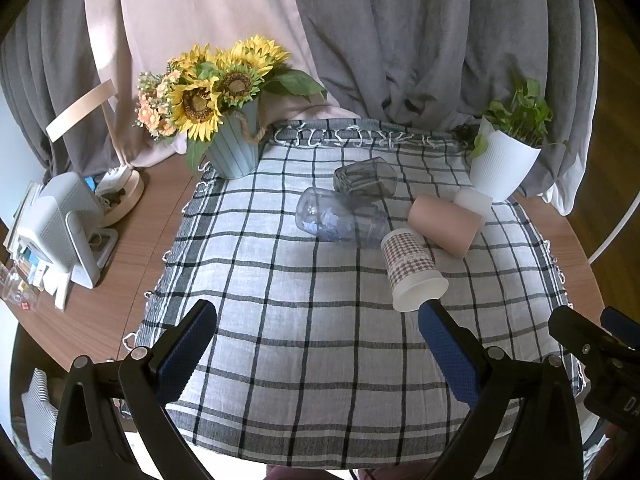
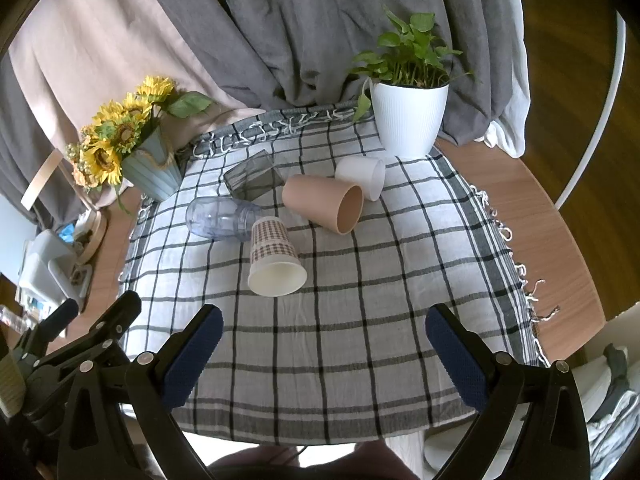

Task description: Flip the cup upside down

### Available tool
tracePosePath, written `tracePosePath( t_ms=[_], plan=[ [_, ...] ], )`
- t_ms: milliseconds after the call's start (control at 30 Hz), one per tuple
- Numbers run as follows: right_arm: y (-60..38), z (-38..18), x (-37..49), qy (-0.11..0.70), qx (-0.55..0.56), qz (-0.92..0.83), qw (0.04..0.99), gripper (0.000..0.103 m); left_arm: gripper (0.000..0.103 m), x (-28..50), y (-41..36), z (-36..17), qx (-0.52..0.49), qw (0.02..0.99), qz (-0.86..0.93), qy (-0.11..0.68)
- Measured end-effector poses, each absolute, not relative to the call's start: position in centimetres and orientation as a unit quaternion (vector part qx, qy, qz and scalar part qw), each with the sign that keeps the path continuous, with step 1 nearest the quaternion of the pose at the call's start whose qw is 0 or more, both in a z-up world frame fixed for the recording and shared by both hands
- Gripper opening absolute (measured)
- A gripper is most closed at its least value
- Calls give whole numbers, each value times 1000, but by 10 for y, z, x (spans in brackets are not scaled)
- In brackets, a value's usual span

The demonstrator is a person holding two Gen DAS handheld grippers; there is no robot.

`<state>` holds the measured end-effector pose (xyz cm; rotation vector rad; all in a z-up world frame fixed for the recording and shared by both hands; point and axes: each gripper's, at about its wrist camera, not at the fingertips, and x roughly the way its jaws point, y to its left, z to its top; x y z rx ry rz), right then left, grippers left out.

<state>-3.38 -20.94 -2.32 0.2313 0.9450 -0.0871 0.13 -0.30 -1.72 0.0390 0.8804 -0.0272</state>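
Several cups lie on their sides on a checked cloth (image 1: 304, 344) (image 2: 360, 344). Nearest is a houndstooth paper cup (image 1: 410, 268) (image 2: 274, 258), its mouth facing me. Behind it lie a pink cup (image 1: 444, 224) (image 2: 324, 206), a small white cup (image 1: 472, 202) (image 2: 362, 176), a clear bluish cup (image 1: 340, 220) (image 2: 222, 220) and a smoky grey square glass (image 1: 366, 178) (image 2: 254, 178). My left gripper (image 1: 316, 320) is open and empty, above the cloth's near part; its right finger (image 1: 448, 352) is just in front of the paper cup. My right gripper (image 2: 324, 324) is open and empty, short of the paper cup.
A sunflower pot (image 1: 232, 152) (image 2: 150, 168) stands at the cloth's back left, a white plant pot (image 1: 502, 166) (image 2: 408, 120) at the back right. Grey and pink drapes hang behind. A white device (image 1: 60, 224) and clutter sit on the wooden table (image 1: 120, 272) at the left.
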Motion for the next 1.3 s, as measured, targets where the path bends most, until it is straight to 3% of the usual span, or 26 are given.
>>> tracePosePath(
  t_ms=[1300],
  plan=[
    [-214, -32, -18, 467, 111, -39, 876, 102, 103, 24, -15, -28, 24, 891, 2, 453]
  ],
)
